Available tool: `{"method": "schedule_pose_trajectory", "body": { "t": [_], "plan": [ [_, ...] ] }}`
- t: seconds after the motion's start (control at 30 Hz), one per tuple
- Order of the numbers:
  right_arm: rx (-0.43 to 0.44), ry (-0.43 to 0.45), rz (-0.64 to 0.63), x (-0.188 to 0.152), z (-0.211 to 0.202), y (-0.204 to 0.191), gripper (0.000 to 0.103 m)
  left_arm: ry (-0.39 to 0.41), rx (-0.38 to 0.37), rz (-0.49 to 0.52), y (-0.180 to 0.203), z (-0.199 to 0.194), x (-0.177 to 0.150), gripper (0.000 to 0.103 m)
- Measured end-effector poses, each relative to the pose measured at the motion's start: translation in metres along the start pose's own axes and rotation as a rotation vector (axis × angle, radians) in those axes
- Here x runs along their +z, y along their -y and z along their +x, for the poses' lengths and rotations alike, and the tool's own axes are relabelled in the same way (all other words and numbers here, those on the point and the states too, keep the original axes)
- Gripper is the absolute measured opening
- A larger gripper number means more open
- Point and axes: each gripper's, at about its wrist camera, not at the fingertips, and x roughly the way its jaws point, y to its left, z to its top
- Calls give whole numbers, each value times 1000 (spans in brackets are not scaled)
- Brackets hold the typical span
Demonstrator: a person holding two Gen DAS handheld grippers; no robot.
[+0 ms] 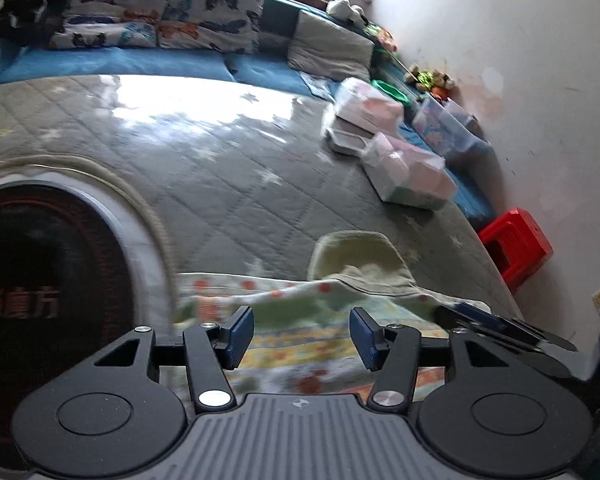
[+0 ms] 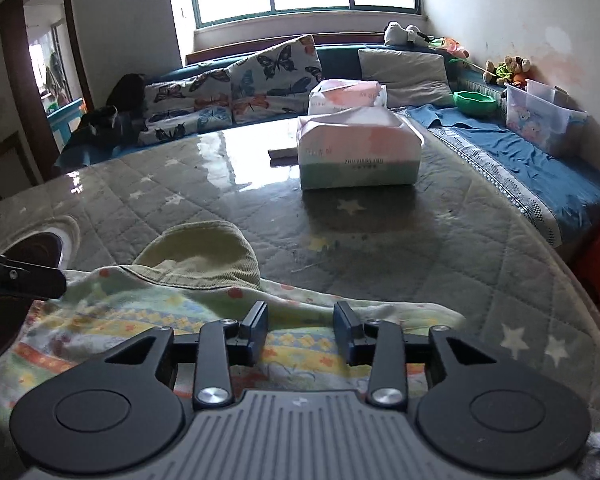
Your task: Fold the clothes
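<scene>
here my left claw (image 1: pixel 302 333) and my right claw (image 2: pixel 301 327) are both released, nothing between their pads, above the patterned garment (image 2: pixel 148 320) lying at the near edge of the quilted worktop (image 2: pixel 380 248), olive collar on top.

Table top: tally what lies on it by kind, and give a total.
Tissue packs: 2, the second one behind the first
Flat box: 1
Clothing heap: 1, patterned cloth with an olive piece; one garment or two, I cannot tell
Total: 4
</scene>
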Motion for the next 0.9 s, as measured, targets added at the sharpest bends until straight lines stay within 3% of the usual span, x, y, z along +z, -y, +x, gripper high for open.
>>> {"method": "schedule_pose_trajectory", "body": {
  "t": [0.17,0.4,0.7,0.9],
  "plan": [
    [-7,9,-13,2,4,-4,42,-22,-28,16,9,21,6,55],
    [-5,14,-50,3,2,-11,47,-11,13,78,15,41,6,51],
    [124,18,-144,-6,-27,-45,47,11,14,106,18,30,1,52],
    [135,3,-227,-30,-40,-62,48,17,2,158,24,10,-20,54]
  ]
}}
